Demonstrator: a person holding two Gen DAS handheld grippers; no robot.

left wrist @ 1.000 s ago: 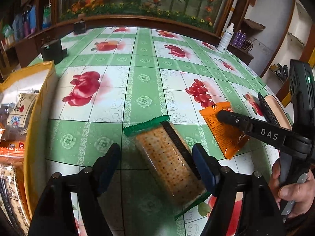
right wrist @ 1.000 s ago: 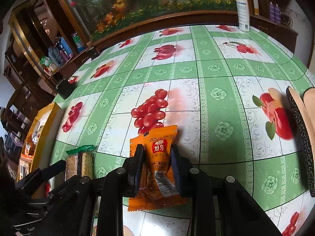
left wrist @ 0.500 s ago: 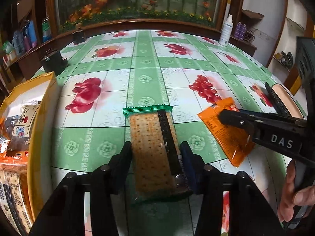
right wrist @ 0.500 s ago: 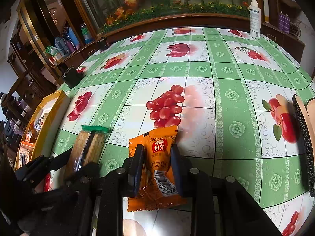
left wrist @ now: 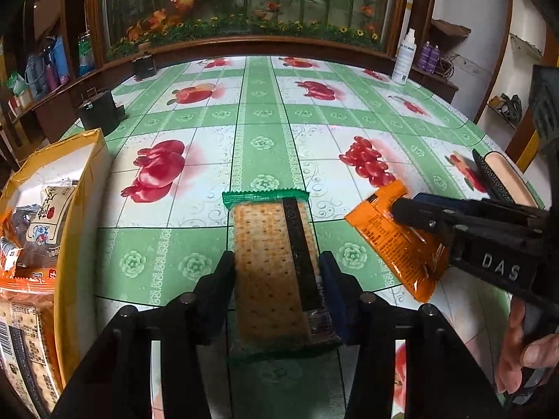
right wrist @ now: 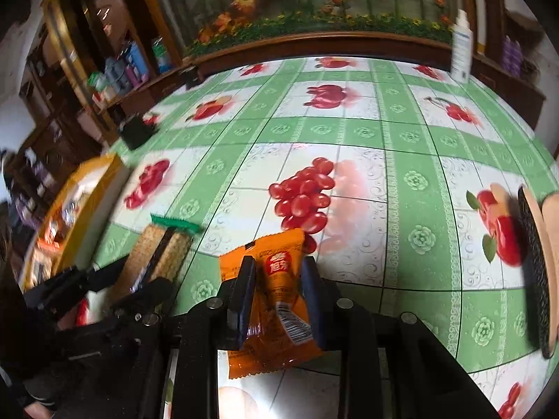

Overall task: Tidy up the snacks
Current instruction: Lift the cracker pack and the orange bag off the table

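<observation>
fingers of the left gripper [left wrist: 276, 291] press both long sides of the cracker pack [left wrist: 276, 269], jaws closed down to the pack's width. its green-edged far end juts well ahead of the fingertips over the green fruit-print tablecloth [left wrist: 262, 111]. whether the pack is lifted off the cloth cannot be told. off to the left of these jaws stands the yellow snack box [left wrist: 84, 188], holding other packets. to the right, the right gripper [right wrist: 279, 296] has its jaws pinched narrow on the orange snack packet [right wrist: 276, 272], which crumples between the pads, with its top sticking out in front and its bottom hanging below. a white bottle [left wrist: 403, 59] stands far ahead at the table's edge.
</observation>
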